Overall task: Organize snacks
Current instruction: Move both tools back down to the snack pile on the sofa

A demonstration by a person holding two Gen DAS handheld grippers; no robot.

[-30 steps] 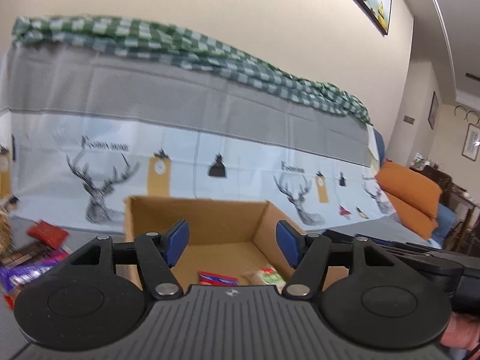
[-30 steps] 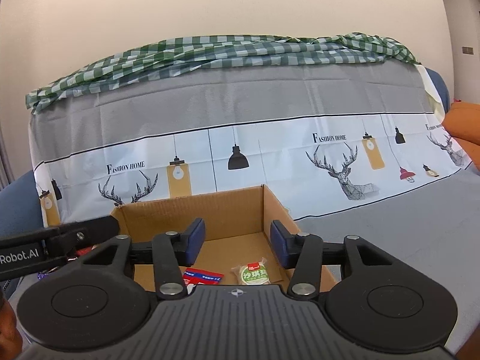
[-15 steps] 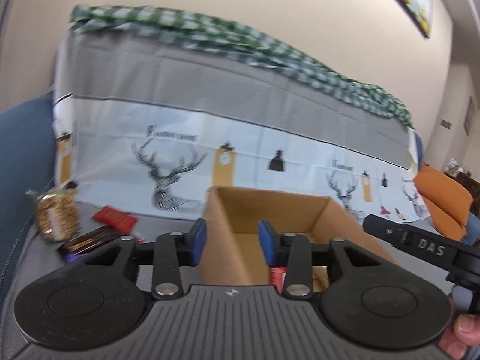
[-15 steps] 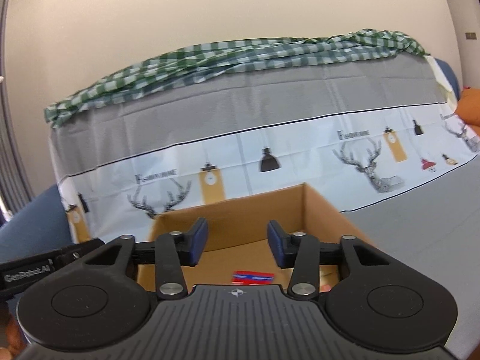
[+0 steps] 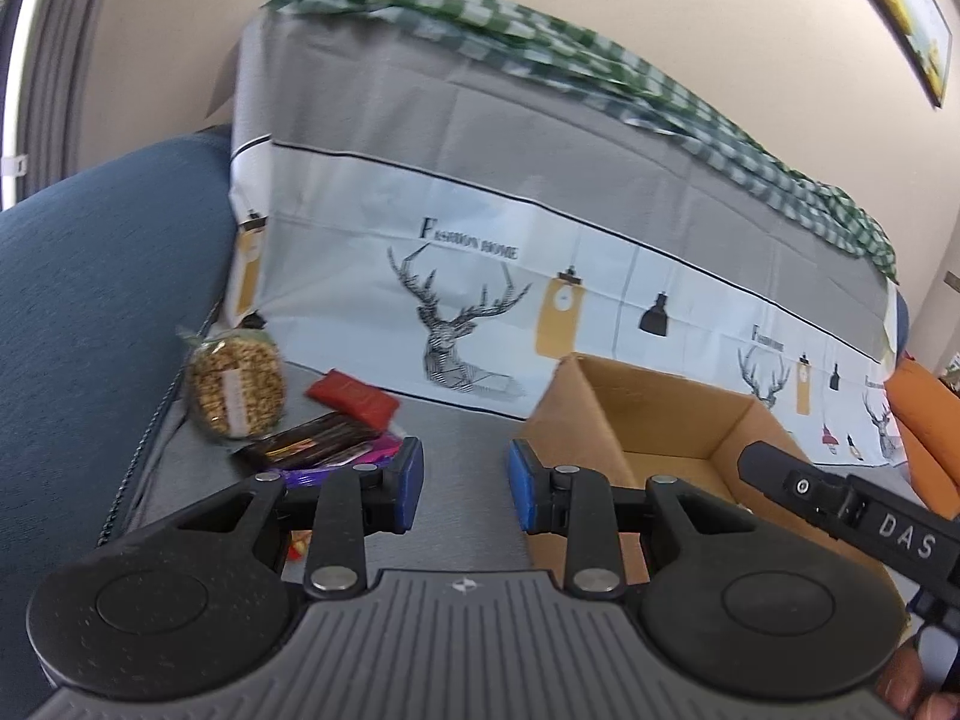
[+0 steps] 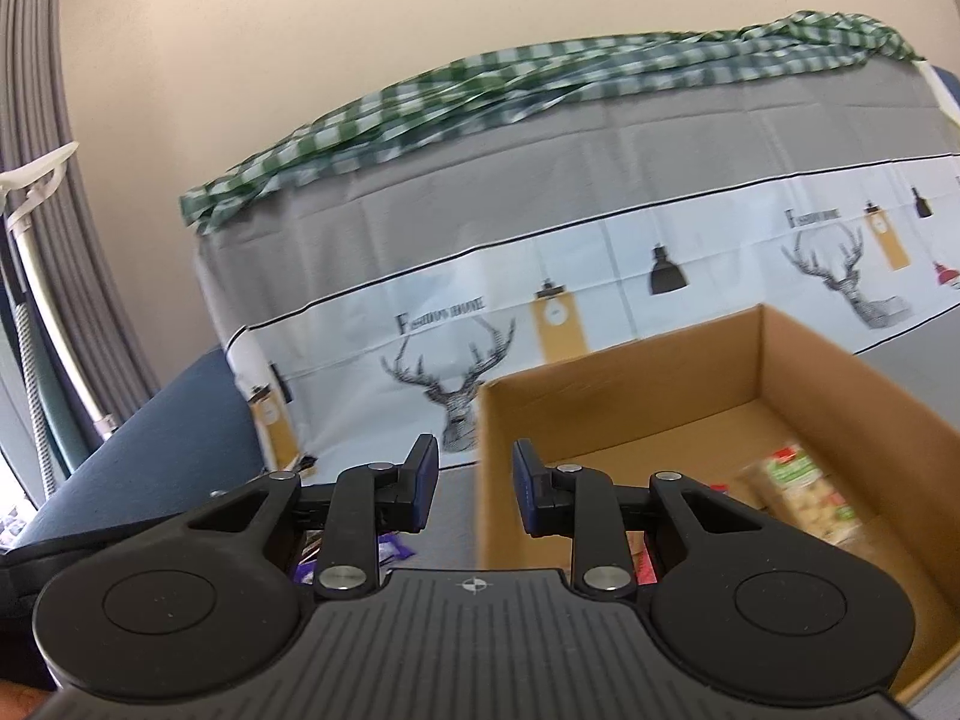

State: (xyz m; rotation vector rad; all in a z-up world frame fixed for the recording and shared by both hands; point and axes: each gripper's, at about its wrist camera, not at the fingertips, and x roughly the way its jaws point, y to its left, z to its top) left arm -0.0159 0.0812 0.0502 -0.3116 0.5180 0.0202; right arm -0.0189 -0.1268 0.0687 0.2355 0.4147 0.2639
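Both empty, the left gripper (image 5: 462,492) and right gripper (image 6: 471,483) have just been closing, jaws now narrowly apart; reopen wider before approaching the snack pile (image 5: 324,438) beside the box (image 5: 654,414).

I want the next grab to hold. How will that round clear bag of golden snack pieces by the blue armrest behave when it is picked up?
The round bag looks like thin clear film, so probably slippery and crinkly. It bulges with small loose pieces, so it may sag and shift. Likely light, and its contents could crush.
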